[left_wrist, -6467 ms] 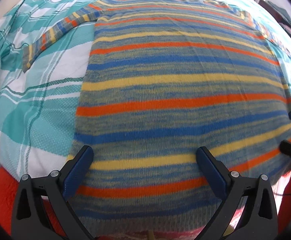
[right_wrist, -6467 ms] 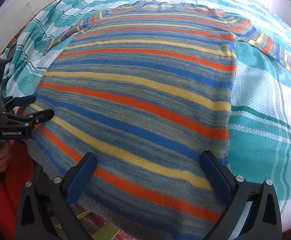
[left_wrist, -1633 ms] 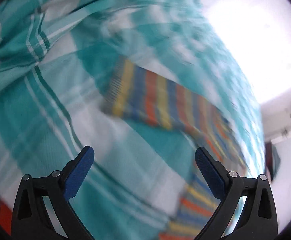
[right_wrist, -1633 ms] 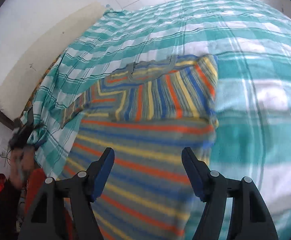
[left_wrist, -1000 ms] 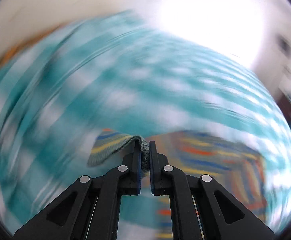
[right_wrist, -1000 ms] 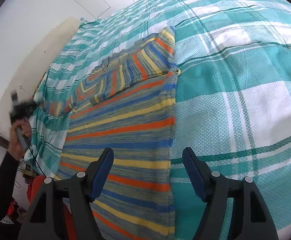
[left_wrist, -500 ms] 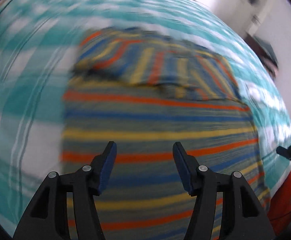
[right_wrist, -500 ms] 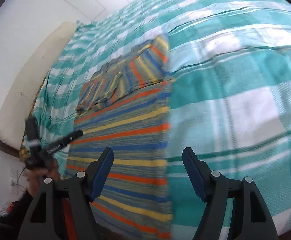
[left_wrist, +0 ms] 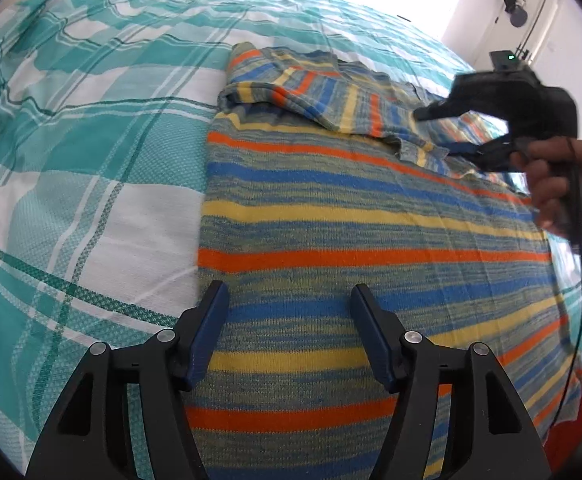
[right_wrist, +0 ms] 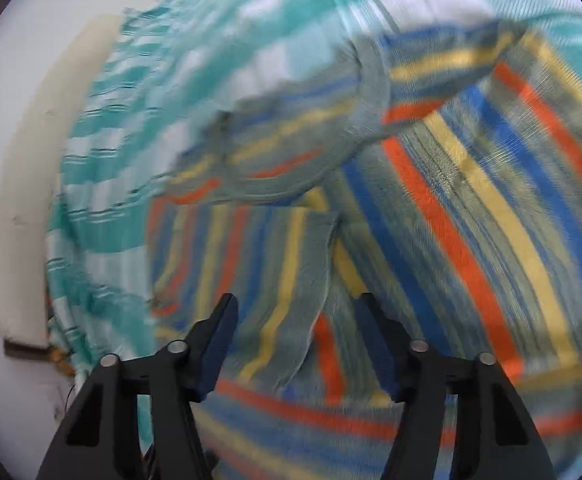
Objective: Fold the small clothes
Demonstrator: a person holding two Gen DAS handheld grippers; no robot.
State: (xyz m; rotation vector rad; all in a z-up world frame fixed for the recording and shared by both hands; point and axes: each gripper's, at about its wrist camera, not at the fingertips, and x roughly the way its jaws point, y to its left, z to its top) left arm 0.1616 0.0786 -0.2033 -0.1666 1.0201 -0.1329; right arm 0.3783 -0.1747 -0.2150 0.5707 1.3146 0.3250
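A striped knit sweater [left_wrist: 355, 232] is lying flat on a bed covered by a teal and white plaid bedspread [left_wrist: 91, 128], with both sleeves [left_wrist: 315, 96] already folded across the chest.

The left gripper [left_wrist: 287, 312] is hanging over the lower body of the sweater, jaws spread and opening wider, pinching nothing. The right gripper [right_wrist: 297, 332], held in the person's right hand [left_wrist: 559, 184], is reaching over the folded sleeve cuff [right_wrist: 315, 276]. Its jaws are closing, with the cuff edge lying below and between the tips; the blurred view does not show the pads pressing on it yet.

The step in hand is probably tidying that sleeve. To do it well, the pads should be pinching only the cuff layer, then laying it straight without dragging the body beneath.

Counted: one sweater, two folded sleeves, two grippers, one bedspread, one visible hand.
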